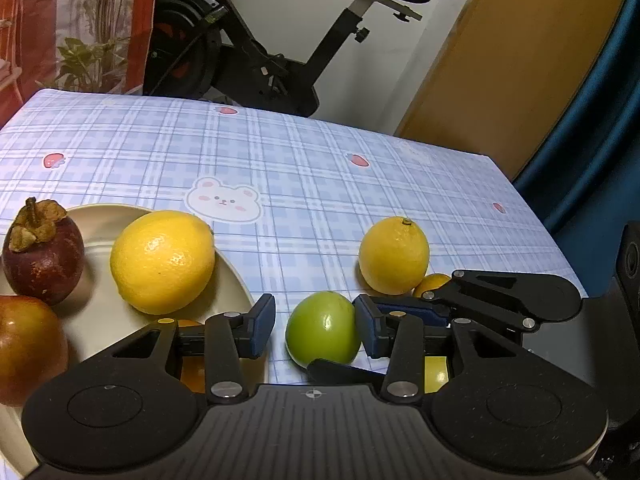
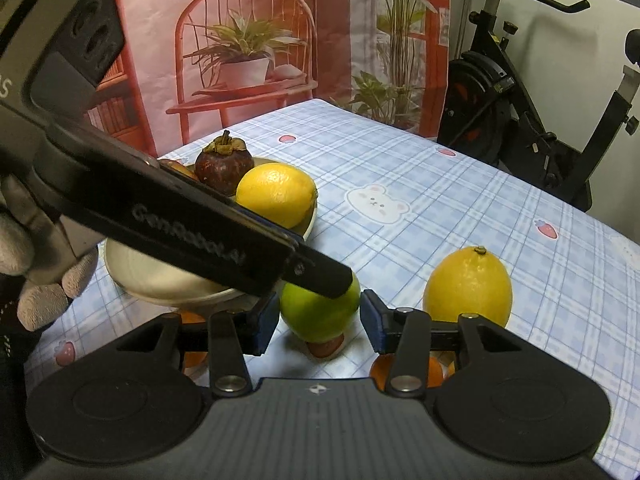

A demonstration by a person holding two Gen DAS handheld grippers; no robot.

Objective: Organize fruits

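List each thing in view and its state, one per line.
Left gripper: open, fingers either side of the green fruit.
Right gripper: open, also around the green fruit.
Green fruit: on the tablecloth, not yet gripped.
Plate: holds fruit.
Plate lemon: on the plate.
Mangosteen: on the plate, stem up.
Loose lemon: on the tablecloth, stem up.

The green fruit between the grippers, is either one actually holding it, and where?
Neither holds the green fruit; left gripper and right gripper both straddle its sides, open.
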